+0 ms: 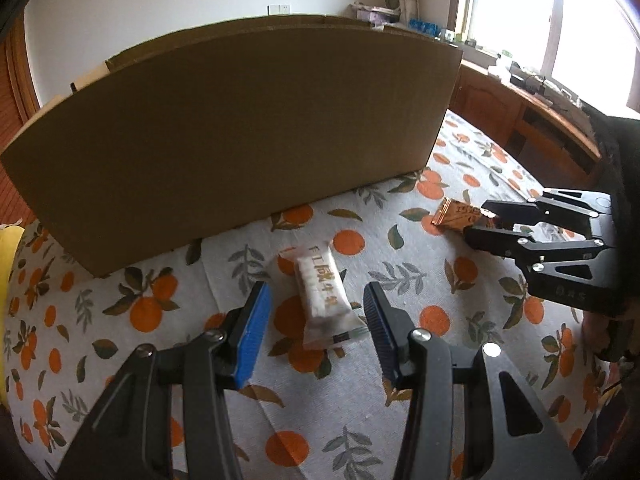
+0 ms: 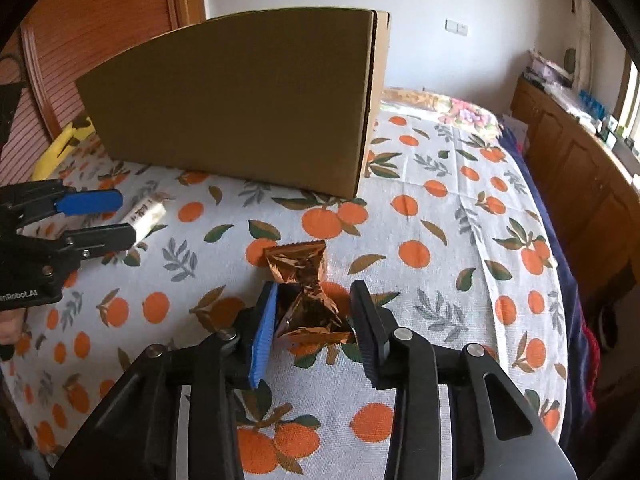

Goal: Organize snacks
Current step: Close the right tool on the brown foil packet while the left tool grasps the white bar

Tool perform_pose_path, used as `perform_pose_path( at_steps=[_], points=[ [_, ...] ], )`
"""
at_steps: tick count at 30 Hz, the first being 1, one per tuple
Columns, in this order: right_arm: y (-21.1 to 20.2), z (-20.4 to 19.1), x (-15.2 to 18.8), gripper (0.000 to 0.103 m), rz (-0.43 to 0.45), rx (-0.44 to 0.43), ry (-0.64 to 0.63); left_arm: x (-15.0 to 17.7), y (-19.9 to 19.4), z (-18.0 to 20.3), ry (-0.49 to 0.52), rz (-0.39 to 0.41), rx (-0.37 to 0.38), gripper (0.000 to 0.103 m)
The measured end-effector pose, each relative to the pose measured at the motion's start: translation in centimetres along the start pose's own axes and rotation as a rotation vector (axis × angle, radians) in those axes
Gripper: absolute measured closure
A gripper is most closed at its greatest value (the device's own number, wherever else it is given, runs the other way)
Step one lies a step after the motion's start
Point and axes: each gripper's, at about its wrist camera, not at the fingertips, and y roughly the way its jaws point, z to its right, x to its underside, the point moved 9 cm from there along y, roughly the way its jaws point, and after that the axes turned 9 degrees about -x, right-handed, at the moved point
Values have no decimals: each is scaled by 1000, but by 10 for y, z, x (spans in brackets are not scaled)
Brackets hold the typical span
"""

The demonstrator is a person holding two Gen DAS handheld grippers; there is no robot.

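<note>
A white wrapped snack bar lies on the orange-print cloth, between the fingers of my left gripper, which is open around it without touching. A copper foil snack packet lies between the fingers of my right gripper, which is open and close around it. In the left wrist view the right gripper reaches the copper packet from the right. In the right wrist view the left gripper brackets the white bar at the left.
A large brown cardboard box stands on the cloth behind both snacks; it also shows in the right wrist view. A yellow object lies left of the box. A wooden cabinet runs along the right under a window.
</note>
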Motion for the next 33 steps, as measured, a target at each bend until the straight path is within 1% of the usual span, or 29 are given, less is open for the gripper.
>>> perform_pose_path(
  at_steps=[4, 7, 9, 10, 11, 12, 13, 14, 23, 24, 25, 26, 33],
  points=[
    [-1, 0, 1, 67, 2, -6, 2, 0, 7, 2, 9, -23, -15, 55],
    [0, 0, 1, 67, 4, -8, 3, -4, 9, 2, 0, -21, -36, 55],
    [0, 1, 1, 67, 4, -8, 3, -6, 9, 3, -7, -18, -41, 57],
    [0, 0, 1, 67, 5, -9, 3, -6, 9, 3, -5, -15, -47, 62],
    [0, 1, 1, 68, 6, -9, 5, -5, 9, 3, 0, -9, -52, 70],
    [0, 0, 1, 68, 6, -10, 6, -5, 8, 5, 5, -4, -53, 73],
    [0, 0, 0, 68, 7, -13, 8, -4, 7, 6, 7, -3, -54, 80],
    [0, 0, 0, 68, 8, -14, 10, -4, 6, 8, 13, -4, -55, 82],
    [0, 0, 0, 69, 10, -14, 13, 8, -10, 15, 15, 15, -57, 82],
    [0, 0, 0, 70, 12, -14, 14, 9, -13, 14, 11, 18, -55, 82],
    [0, 1, 0, 73, 13, -13, 15, 10, -15, 14, 9, 20, -56, 82],
    [0, 1, 0, 74, 14, -13, 16, 11, -17, 13, 7, 24, -60, 82],
    [-1, 1, -1, 81, 20, -13, 12, 13, -33, 12, -8, 47, -62, 82]
  ],
)
